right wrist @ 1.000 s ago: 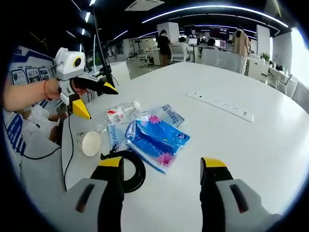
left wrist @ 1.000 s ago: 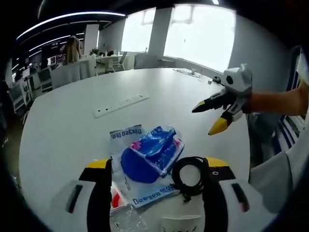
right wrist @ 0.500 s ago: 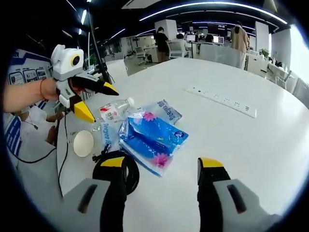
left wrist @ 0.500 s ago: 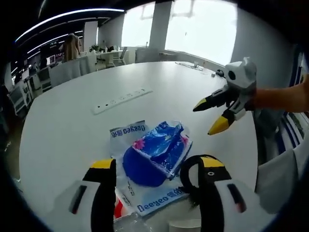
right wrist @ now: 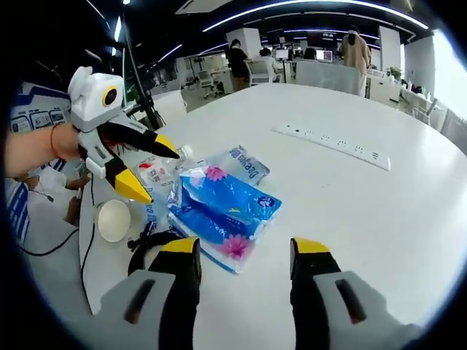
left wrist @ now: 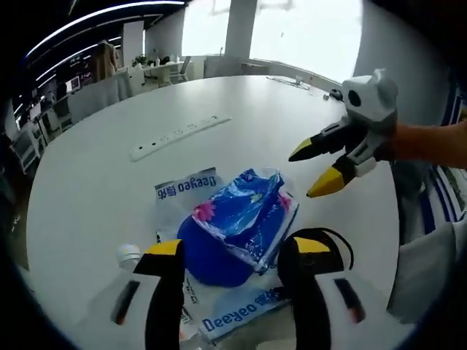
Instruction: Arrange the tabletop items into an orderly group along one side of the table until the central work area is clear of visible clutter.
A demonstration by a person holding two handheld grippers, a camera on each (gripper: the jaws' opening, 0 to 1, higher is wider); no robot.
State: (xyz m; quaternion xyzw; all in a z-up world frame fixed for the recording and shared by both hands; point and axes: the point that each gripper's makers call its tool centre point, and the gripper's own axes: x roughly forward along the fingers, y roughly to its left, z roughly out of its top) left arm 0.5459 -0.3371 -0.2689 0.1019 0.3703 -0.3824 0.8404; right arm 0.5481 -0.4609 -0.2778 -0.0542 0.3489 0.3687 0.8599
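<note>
A blue plastic packet (left wrist: 235,224) lies on a white Deeyeo bag (left wrist: 184,194) on the white table, just ahead of my left gripper (left wrist: 237,249), which is open and holds nothing. A clear bottle's cap (left wrist: 128,254) peeks out at its left finger. My right gripper (left wrist: 321,169) hovers open beyond the packet on the right. In the right gripper view the blue packet (right wrist: 226,204) lies ahead of my open right gripper (right wrist: 246,248). The left gripper (right wrist: 155,172) hangs open over the bottle (right wrist: 157,170). A black cable coil (right wrist: 148,242) and a paper cup (right wrist: 113,219) lie nearby.
A white power strip (left wrist: 179,136) (right wrist: 332,141) lies across the table beyond the clutter. The table's near edge (right wrist: 86,240) runs beside the cup, with a thin cable hanging off it. Desks, chairs and people stand in the office behind.
My left gripper has pushed forward, so the blue packet now sits between its fingertips and the cup has left its view. My right gripper has edged closer to the packet. Both stay open.
</note>
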